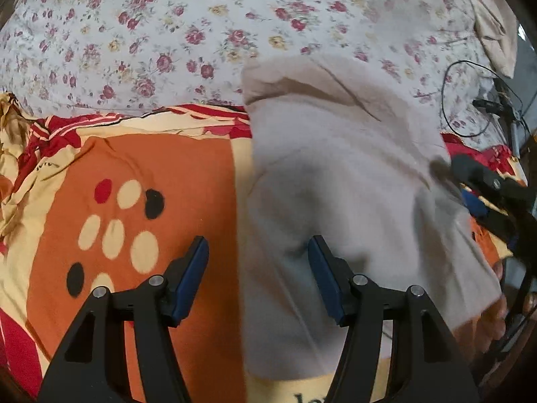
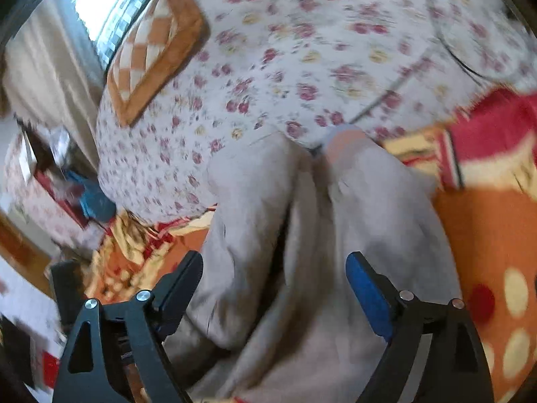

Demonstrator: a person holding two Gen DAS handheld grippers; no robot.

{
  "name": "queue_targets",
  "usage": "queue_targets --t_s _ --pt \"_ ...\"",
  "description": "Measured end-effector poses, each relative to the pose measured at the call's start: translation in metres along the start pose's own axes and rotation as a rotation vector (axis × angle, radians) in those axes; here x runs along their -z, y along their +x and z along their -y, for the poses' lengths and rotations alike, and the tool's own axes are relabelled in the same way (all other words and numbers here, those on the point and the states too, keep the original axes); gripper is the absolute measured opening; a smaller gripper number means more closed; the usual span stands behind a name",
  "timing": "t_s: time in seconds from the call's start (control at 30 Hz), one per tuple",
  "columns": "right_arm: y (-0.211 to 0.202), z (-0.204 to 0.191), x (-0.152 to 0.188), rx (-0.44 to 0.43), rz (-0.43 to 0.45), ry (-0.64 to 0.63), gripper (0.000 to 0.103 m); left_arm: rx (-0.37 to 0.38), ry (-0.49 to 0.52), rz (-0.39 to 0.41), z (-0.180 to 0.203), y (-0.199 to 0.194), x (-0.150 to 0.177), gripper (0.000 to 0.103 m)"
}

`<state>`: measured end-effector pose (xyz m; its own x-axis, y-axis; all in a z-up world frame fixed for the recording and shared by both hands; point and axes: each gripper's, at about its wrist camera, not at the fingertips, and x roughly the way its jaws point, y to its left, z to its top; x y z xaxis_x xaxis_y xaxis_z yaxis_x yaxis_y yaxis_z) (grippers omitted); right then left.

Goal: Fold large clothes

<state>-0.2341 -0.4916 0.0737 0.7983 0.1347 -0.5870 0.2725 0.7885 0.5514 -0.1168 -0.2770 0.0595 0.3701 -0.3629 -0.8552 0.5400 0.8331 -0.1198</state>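
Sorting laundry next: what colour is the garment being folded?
Plain pale grey-beige garment, clearest in the left wrist view.

One grey garment (image 1: 335, 174) lies on the bed, over one orange, red and cream patterned blanket (image 1: 161, 168) in the near part and one floral sheet (image 1: 201, 23) in the far part. One checked orange cushion (image 2: 154, 47) sits far left in the right wrist view, though blur makes it hard to be sure. Two grippers count in all: the left gripper (image 1: 258, 252) and the right gripper (image 2: 275, 265).
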Motion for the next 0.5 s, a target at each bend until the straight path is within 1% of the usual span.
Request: queue_targets --t_s 0.1,0.17,0.2,0.27,0.3,0.33,0.4,0.43,0.5 --pt "0.025 -0.01 -0.013 -0.024 -0.033 -0.044 0.089 -0.001 -0.008 -0.005 -0.003 0.007 -0.004 0.062" --pt "0.044 -0.014 -0.021 0.007 -0.06 -0.057 0.089 -0.004 -0.007 -0.005 -0.001 0.01 -0.007 0.062" --pt "0.052 -0.015 -0.022 0.015 -0.073 -0.06 0.086 -0.003 -0.005 -0.005 0.0 0.009 -0.008 0.062" --pt "0.067 -0.014 -0.024 0.031 -0.102 -0.058 0.055 0.0 -0.002 -0.004 0.003 0.008 -0.01 0.062" --pt "0.07 -0.013 -0.024 0.035 -0.105 -0.059 0.035 0.003 -0.001 -0.004 0.005 0.007 -0.011 0.062" --pt "0.07 -0.013 -0.023 0.03 -0.096 -0.055 0.029 0.006 -0.001 -0.005 0.006 0.007 -0.011 0.062" --pt "0.064 -0.012 -0.021 0.008 -0.073 -0.049 0.02 0.013 -0.004 -0.005 0.008 0.004 -0.013 0.062" --pt "0.06 -0.013 -0.02 0.006 -0.062 -0.055 0.017 0.016 -0.006 -0.002 0.009 0.003 -0.013 0.062" --pt "0.052 -0.016 -0.019 0.013 -0.049 -0.071 0.014 0.022 -0.006 0.008 0.013 -0.002 -0.015 0.062"
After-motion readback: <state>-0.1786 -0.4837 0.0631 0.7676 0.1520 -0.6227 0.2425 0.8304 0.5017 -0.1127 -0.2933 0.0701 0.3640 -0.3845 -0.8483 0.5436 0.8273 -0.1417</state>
